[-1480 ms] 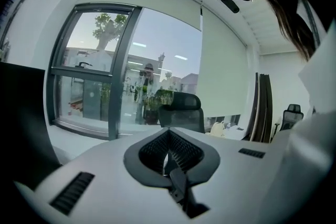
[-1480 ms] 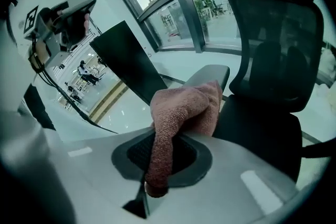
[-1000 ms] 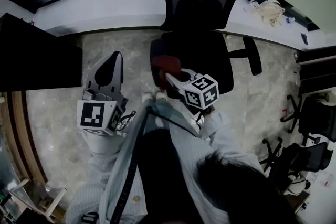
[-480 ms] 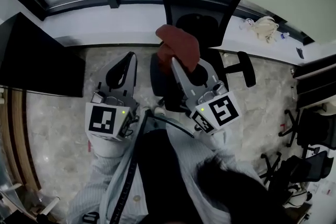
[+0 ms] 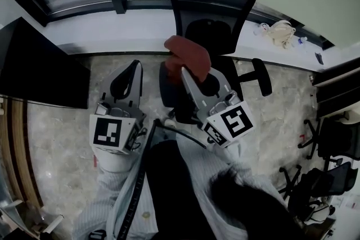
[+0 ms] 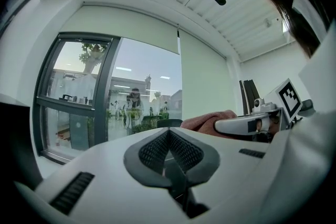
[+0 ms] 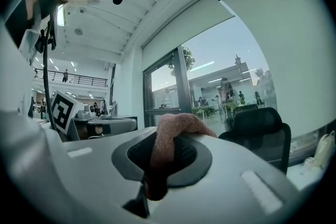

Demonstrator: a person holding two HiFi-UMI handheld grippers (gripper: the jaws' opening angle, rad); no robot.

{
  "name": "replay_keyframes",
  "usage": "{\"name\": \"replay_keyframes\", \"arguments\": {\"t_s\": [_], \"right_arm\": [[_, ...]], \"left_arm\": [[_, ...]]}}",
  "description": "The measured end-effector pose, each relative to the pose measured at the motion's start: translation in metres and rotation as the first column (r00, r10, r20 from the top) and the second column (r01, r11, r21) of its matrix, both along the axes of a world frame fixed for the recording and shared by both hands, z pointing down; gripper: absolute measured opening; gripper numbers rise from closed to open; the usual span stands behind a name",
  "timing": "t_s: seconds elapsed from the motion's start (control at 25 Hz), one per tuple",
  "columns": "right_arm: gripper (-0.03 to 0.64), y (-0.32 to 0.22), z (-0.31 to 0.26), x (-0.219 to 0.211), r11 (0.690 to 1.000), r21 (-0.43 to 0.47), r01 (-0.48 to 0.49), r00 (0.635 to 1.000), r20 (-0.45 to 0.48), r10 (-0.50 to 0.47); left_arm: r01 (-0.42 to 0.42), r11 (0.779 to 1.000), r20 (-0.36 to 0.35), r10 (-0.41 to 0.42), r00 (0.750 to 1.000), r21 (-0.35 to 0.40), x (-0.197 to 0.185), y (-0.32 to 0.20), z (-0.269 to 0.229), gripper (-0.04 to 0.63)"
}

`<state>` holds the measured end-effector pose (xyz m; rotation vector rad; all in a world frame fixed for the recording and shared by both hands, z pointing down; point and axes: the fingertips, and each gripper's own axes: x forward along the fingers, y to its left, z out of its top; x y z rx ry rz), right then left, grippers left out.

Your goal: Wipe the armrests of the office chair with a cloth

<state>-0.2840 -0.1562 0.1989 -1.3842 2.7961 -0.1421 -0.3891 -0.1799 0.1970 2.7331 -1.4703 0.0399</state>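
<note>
Closest in, the left gripper (image 5: 134,68) points up with its fingers pressed together and nothing in them. Just beside it, the right gripper (image 5: 185,72) has its fingers clamped on the reddish cloth (image 5: 189,55), which bunches up and flops over the tips. From the head view, the cloth sits over the near edge of the black office chair (image 5: 212,3), well apart from the armrest (image 5: 261,76) sticking out on the right. Behind the chair there's a white sill (image 5: 84,31) and a big window (image 6: 79,97).
</note>
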Motion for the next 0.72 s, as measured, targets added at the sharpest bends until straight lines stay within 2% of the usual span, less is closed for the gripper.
{"name": "replay_keyframes", "arguments": {"t_s": [0.2,0.36,0.72], "right_arm": [[0.031,-0.001,0.002,-0.008,1.000,0.000,0.011,1.000,-0.003,-0.011],[0.031,-0.004,0.003,-0.008,1.000,-0.009,0.012,1.000,0.008,-0.012],[0.031,0.000,0.011,-0.011,0.999,-0.043,0.007,1.000,0.023,-0.006]], "left_arm": [[0.037,0.999,-0.012,-0.037,0.999,-0.016,-0.009,-0.002,0.000,0.003],[-0.001,1.000,-0.011,0.001,1.000,-0.009,-0.006,-0.003,0.004,0.003],[-0.014,0.999,-0.024,0.014,1.000,-0.031,-0.010,0.000,0.013,0.003]]}}
